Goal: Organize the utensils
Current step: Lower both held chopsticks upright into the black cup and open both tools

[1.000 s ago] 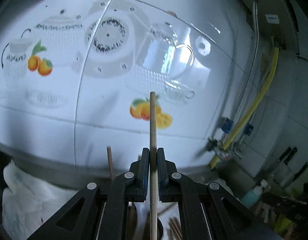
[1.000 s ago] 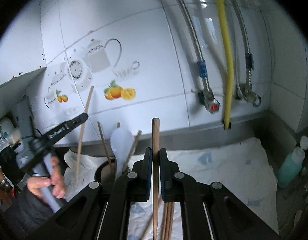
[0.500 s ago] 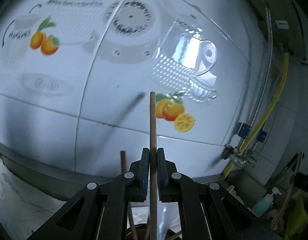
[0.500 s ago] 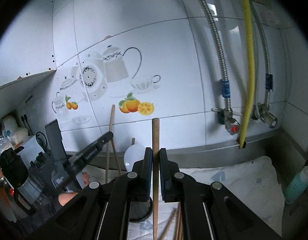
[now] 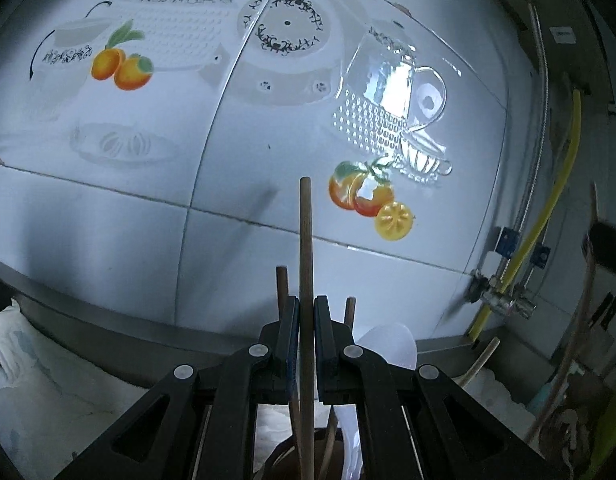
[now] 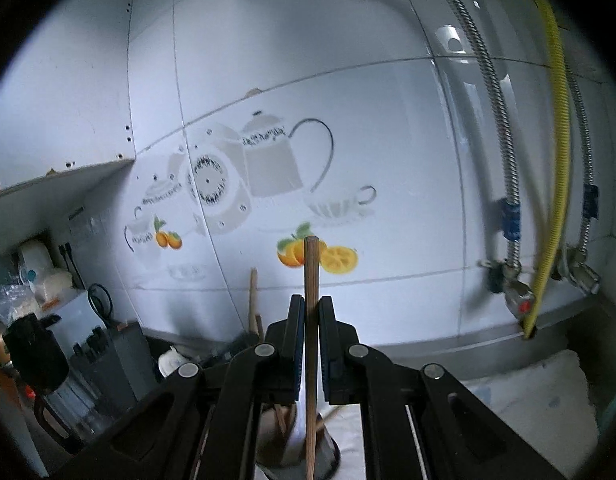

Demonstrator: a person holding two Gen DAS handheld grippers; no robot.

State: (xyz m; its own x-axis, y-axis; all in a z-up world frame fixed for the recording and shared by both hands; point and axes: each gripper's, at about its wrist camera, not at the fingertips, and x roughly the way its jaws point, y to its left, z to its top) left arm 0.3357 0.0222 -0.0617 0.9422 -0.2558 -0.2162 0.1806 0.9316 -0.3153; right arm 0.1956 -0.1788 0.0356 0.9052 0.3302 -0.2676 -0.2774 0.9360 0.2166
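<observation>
Wooden chopstick upright between left gripper pads

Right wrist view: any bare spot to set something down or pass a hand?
Free: the white cloth below the steel ledge, right of the utensil cup. Crowded: the left side, with the knife block and dark jug, and the cup itself, already holding sticks.

Right gripper: clamped on upright chopstick, centre frame
Holder: bottom centre, beneath the chopstick
Yellow hose: right edge
</observation>
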